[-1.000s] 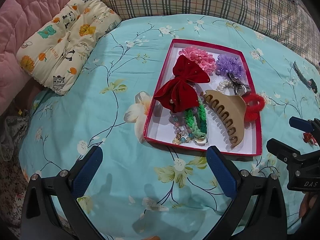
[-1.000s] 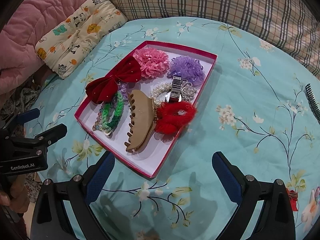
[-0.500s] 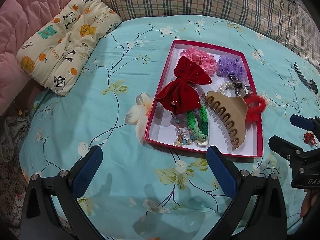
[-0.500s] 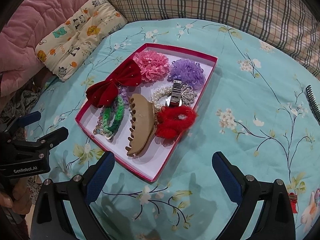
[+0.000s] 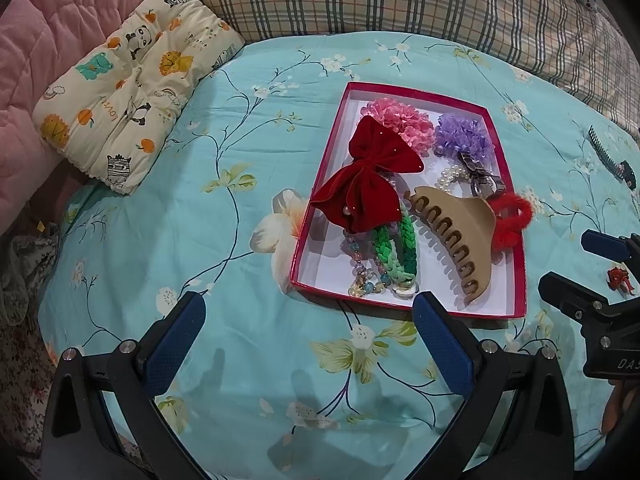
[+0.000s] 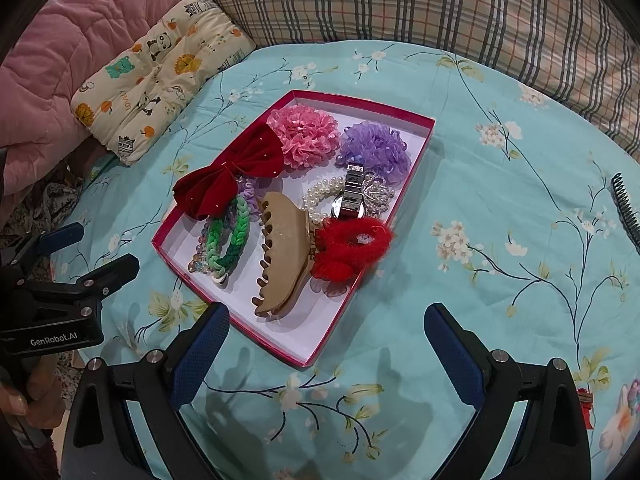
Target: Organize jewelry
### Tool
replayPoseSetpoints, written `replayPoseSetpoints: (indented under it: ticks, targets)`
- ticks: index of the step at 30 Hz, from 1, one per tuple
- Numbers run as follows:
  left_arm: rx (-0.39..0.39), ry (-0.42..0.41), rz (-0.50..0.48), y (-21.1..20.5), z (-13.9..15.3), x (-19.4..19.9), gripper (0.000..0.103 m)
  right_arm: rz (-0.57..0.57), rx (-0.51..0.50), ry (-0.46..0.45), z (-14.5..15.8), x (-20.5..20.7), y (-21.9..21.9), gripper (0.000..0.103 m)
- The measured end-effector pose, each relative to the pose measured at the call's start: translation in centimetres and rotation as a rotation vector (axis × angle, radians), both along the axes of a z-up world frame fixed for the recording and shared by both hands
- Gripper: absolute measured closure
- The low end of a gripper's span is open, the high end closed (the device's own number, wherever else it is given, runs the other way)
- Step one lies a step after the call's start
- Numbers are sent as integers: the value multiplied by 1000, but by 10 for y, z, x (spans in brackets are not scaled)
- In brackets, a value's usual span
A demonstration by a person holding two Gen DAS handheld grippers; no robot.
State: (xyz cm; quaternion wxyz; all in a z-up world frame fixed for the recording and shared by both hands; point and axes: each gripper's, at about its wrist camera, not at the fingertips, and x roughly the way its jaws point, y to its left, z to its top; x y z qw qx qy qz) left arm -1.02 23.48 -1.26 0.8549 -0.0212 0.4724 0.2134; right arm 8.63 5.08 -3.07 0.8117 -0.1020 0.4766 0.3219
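Observation:
A shallow red-rimmed box [image 5: 320,184] [image 6: 416,160] lies on a teal floral bedsheet. In it lie a red velvet bow [image 5: 368,176] [image 6: 228,178], a pink scrunchie [image 6: 304,136], a purple scrunchie [image 6: 376,150], a tan claw clip [image 5: 460,236] [image 6: 284,252], a red fuzzy tie [image 6: 352,248], a green braided band [image 6: 232,240], a pearl bracelet [image 6: 320,192] and a silver watch [image 6: 352,196]. My left gripper [image 5: 308,336] is open and empty, just short of the box's near edge. My right gripper [image 6: 326,344] is open and empty at the box's near corner.
A cartoon-print cushion [image 5: 132,80] and a pink quilt [image 5: 48,24] lie at the far left. A plaid pillow [image 6: 440,4] runs along the back. A black comb [image 6: 624,208] lies on the sheet at the right. A small red trinket [image 5: 618,278] lies near the right gripper.
Both grippers have drawn back slightly from the box, which sits a little farther up in each view. Nothing in the box has moved.

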Motion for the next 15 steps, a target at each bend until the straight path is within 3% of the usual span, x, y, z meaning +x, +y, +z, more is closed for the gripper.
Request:
replayPoseSetpoints:
  ticks: [15]
  targets:
    - [1, -7, -2, 2, -1, 0, 0, 5, -3, 3, -1, 1, 3, 4]
